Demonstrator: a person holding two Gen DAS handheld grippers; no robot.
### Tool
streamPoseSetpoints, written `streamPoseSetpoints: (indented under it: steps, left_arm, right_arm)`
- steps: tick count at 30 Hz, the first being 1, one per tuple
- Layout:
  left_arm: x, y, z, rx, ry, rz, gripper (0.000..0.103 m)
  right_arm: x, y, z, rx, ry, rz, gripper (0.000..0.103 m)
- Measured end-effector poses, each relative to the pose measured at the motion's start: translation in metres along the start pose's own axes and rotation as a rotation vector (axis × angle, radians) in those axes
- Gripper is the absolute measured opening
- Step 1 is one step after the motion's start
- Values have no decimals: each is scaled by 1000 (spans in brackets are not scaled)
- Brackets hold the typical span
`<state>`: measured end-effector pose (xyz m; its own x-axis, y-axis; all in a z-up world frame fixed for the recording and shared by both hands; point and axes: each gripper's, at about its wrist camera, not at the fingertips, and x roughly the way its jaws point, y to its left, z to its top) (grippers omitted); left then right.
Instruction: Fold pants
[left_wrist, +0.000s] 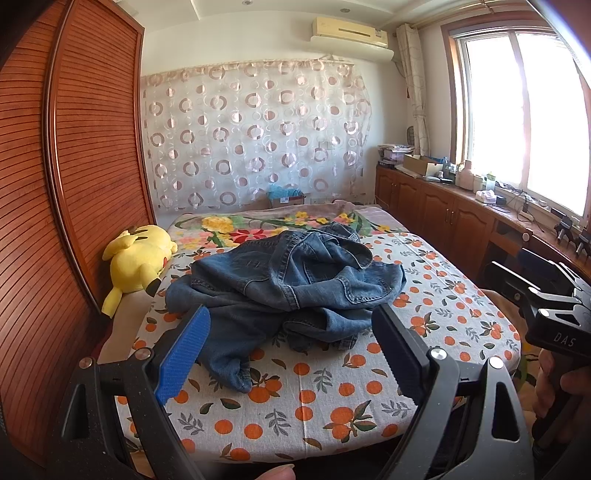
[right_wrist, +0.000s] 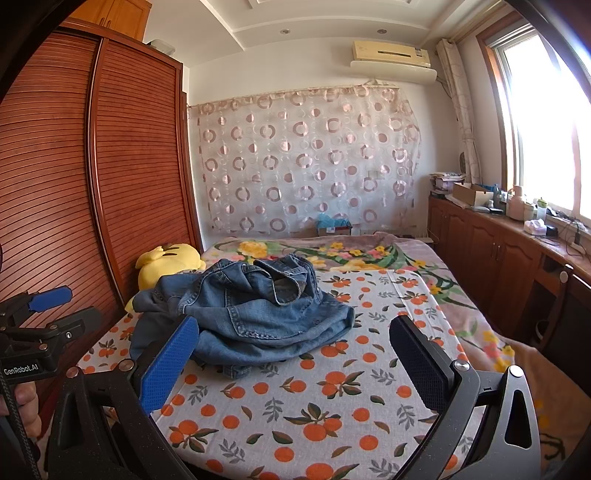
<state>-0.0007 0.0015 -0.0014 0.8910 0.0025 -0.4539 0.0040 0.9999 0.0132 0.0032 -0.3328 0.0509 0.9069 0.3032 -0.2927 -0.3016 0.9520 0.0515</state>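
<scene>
A pair of blue denim pants lies crumpled in a heap on the orange-print sheet of the bed; in the right wrist view the pants sit left of centre. My left gripper hovers over the near part of the bed, open, its blue pad and black pad framing the heap's near edge with nothing between them. My right gripper is open too, above the sheet just short of the heap. Each gripper's body shows at the edge of the other's view, held by a hand.
A yellow plush toy lies at the bed's left side against a wooden slatted wardrobe. Wooden cabinets with clutter run under the window on the right. A floral blanket covers the far end of the bed.
</scene>
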Motion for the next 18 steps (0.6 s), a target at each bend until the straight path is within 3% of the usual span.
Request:
streamPoseSetpoints:
  steps: [18]
  left_arm:
    - [-2,-2,0,2,-3,-7,90]
  right_arm:
    - [-1,1,1,-4,-6,1,103]
